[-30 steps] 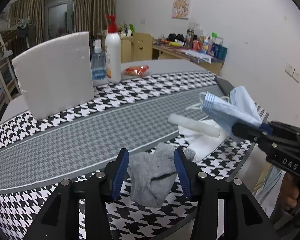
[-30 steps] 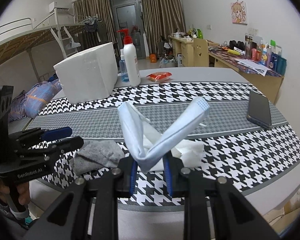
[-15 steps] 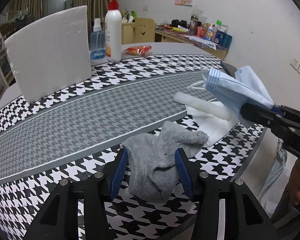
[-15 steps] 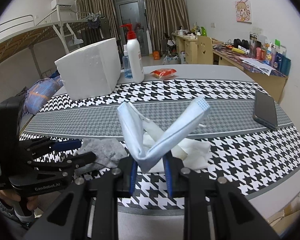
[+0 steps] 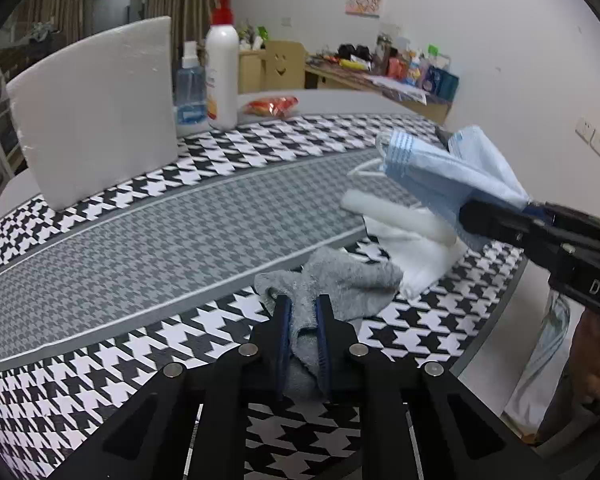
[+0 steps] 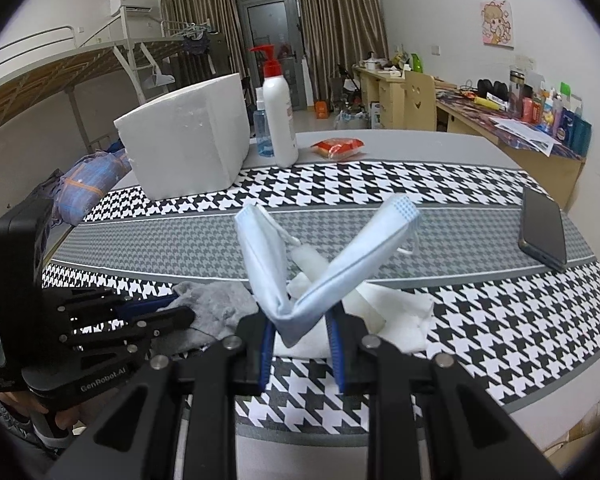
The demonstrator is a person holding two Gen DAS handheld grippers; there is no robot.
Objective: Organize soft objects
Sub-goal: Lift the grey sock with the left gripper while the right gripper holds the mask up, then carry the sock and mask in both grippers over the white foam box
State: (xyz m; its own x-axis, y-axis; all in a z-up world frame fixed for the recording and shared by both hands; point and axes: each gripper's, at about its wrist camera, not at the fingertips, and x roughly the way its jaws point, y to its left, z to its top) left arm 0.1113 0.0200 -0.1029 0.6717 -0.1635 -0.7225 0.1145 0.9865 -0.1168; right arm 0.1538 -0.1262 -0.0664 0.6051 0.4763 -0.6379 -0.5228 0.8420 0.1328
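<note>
A grey sock (image 5: 348,280) lies crumpled near the table's front edge, and my left gripper (image 5: 303,306) is shut on its near end, the blue pads pinching the fabric. The right wrist view has the same sock (image 6: 220,308) beside the left gripper (image 6: 176,312). My right gripper (image 6: 300,318) is shut on a folded light-blue face mask (image 6: 340,264), held above the table with both ends sticking up in a V. The mask (image 5: 440,172) hangs over a white cloth (image 5: 416,252) with a white roll (image 5: 380,210) on it.
On the houndstooth table cover stand a white foam box (image 6: 188,148), a pump bottle (image 6: 278,120), a small spray bottle (image 6: 265,132) and a red packet (image 6: 338,147) at the back. A dark phone (image 6: 542,234) lies at the right. A cluttered desk stands beyond.
My left gripper came down around the grey sock and its jaws closed on it. The right gripper kept still with the mask.
</note>
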